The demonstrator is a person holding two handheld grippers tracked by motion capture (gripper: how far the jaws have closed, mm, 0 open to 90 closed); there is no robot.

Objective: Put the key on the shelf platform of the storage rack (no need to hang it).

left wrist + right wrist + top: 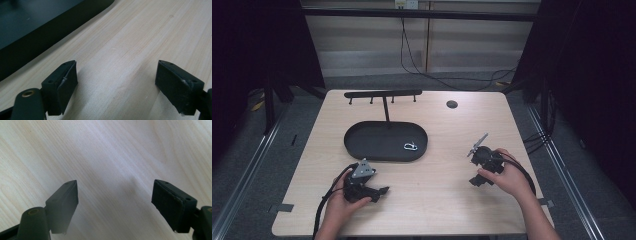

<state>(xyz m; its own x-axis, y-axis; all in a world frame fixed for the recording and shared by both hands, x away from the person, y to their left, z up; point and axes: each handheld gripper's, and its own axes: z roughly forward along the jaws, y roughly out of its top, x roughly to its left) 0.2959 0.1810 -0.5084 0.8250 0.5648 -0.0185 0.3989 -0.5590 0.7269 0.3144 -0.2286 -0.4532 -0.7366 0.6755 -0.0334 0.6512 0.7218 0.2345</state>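
Note:
A black oval tray [362, 142] lies left of the table's middle, and a small silver carabiner [410, 146] rests in its right end. A black rack with short pegs [383, 94] stands behind the tray. My left gripper [379, 190] sits low near the front left, just in front of the tray, open over bare wood [116, 75]. The tray's rim [37, 37] crosses the upper left of the left gripper view. My right gripper [476, 180] is at the front right, tilted down, open above bare wood [113, 200] with nothing between the jaws.
The light wooden table [447, 200] has a dark round hole [452, 104] near its back right. Cables [422, 70] run on the floor behind the table. Metal rails [562, 175] flank both sides.

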